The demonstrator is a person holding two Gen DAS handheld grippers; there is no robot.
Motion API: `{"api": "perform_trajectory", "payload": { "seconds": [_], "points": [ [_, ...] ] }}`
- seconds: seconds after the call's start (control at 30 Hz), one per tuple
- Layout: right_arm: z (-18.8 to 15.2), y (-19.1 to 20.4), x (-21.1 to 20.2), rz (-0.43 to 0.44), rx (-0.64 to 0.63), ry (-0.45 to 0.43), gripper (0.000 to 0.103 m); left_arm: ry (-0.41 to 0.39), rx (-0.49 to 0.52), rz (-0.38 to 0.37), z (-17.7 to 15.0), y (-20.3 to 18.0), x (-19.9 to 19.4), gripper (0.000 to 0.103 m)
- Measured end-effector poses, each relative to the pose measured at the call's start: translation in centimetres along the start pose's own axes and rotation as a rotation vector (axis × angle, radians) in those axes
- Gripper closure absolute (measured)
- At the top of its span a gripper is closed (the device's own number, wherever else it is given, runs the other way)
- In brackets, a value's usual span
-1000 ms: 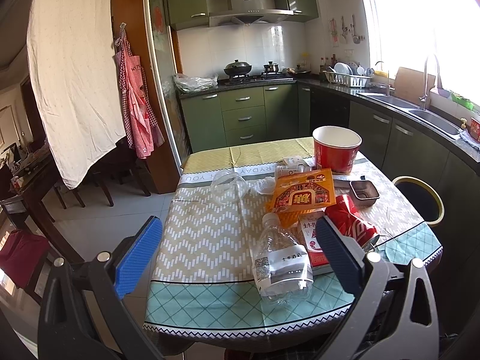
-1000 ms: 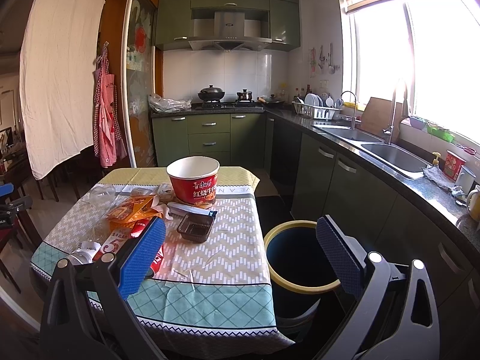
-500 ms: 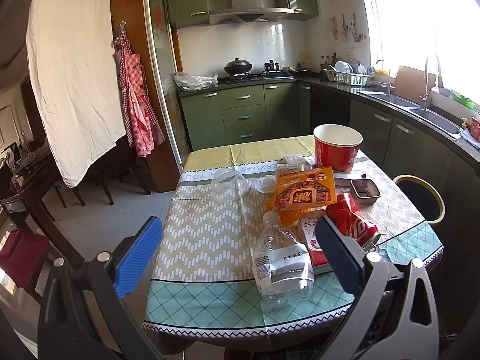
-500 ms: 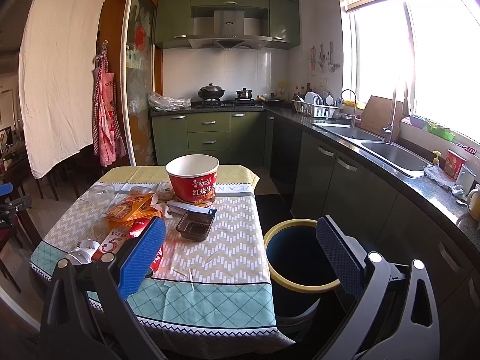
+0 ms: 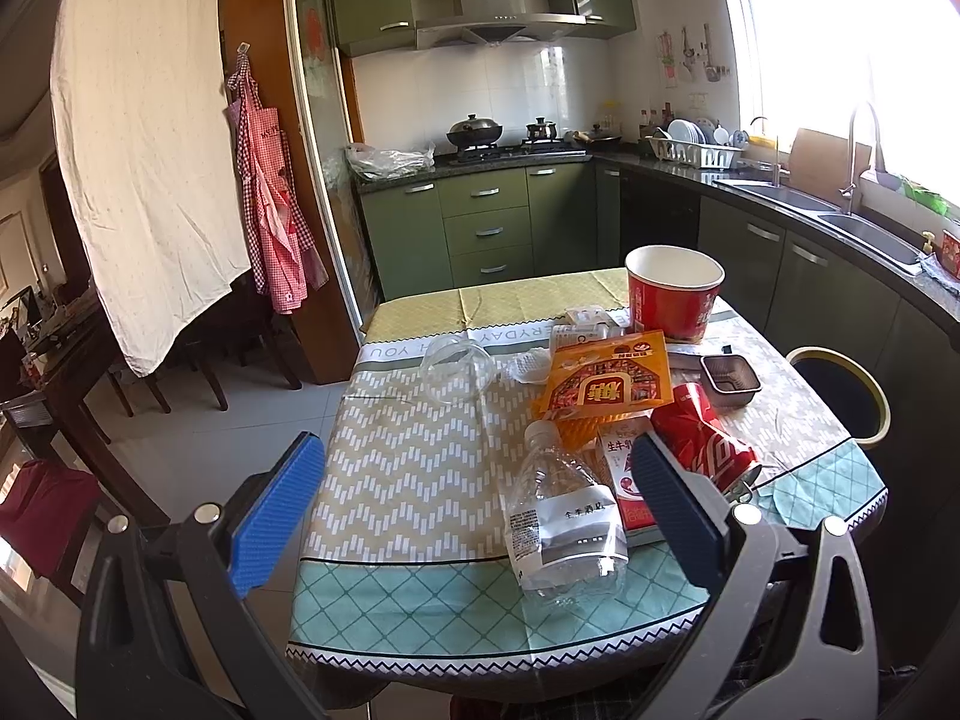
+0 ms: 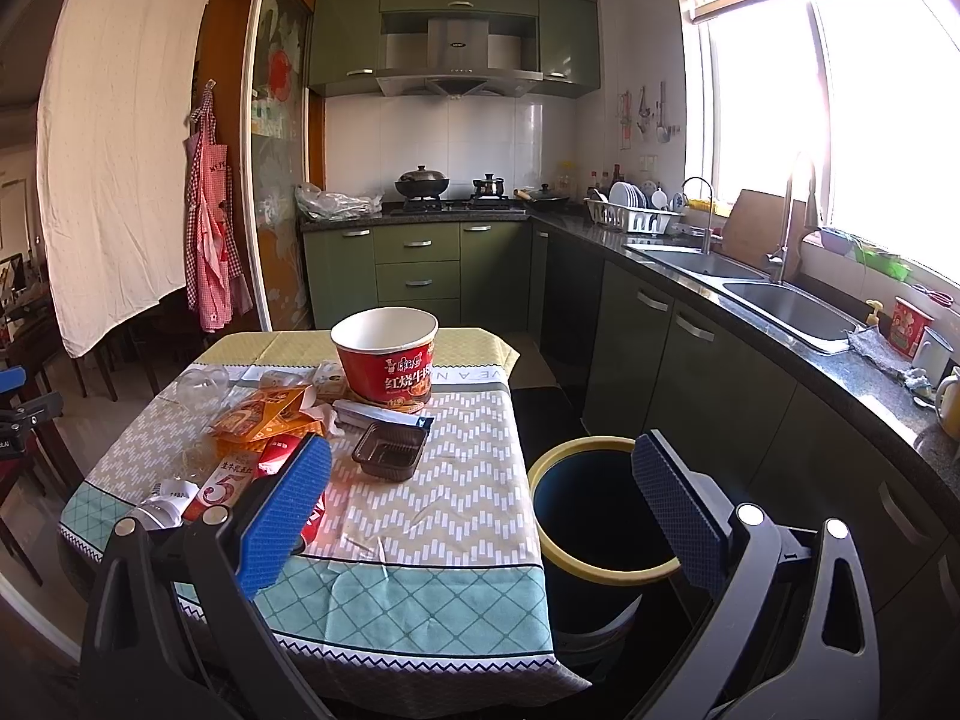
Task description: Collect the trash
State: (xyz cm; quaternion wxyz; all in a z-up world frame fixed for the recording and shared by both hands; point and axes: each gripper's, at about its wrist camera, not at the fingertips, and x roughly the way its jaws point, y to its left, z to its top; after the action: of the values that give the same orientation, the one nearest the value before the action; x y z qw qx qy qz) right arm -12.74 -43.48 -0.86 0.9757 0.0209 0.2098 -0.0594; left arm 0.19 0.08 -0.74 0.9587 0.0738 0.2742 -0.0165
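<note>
Holding both grippers spread and empty, I see between my left gripper's (image 5: 477,516) fingers a clear bottle (image 5: 564,531) beside a Coca-Cola can (image 5: 705,447); only my right gripper (image 6: 480,513) shows the noodle tub's (image 6: 387,360) "红烧牛" lettering and the bin (image 6: 561,546) between its fingers.

Red noodle cup (image 6: 385,360), orange packet (image 5: 606,384), zigzag-patterned tablecloth (image 5: 396,468) (teal diamond border)

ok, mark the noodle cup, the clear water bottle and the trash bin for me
noodle cup (image 6: 387,373): right wrist view, on its red printed side wall.
clear water bottle (image 5: 564,531): left wrist view, on its white label.
trash bin (image 6: 543,465): right wrist view, on its yellow rim, left side.
</note>
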Motion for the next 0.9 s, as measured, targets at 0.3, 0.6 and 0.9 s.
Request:
{"api": "perform_trajectory", "payload": {
  "seconds": [0.3, 0.6, 0.9],
  "points": [
    [-0.06, -0.02, 0.09, 0.000, 0.000, 0.002, 0.004, 0.001, 0.001, 0.000, -0.07, 0.00, 0.04, 0.006],
    [-0.17, -0.03, 0.19, 0.001, 0.000, 0.004, 0.004, 0.003, 0.004, 0.001, -0.29, 0.08, 0.13, 0.006],
    [-0.25, -0.07, 0.43, 0.001, 0.000, 0.010, 0.004, 0.006, 0.009, 0.002, -0.48, -0.03, 0.31, 0.006]
  ]
}}
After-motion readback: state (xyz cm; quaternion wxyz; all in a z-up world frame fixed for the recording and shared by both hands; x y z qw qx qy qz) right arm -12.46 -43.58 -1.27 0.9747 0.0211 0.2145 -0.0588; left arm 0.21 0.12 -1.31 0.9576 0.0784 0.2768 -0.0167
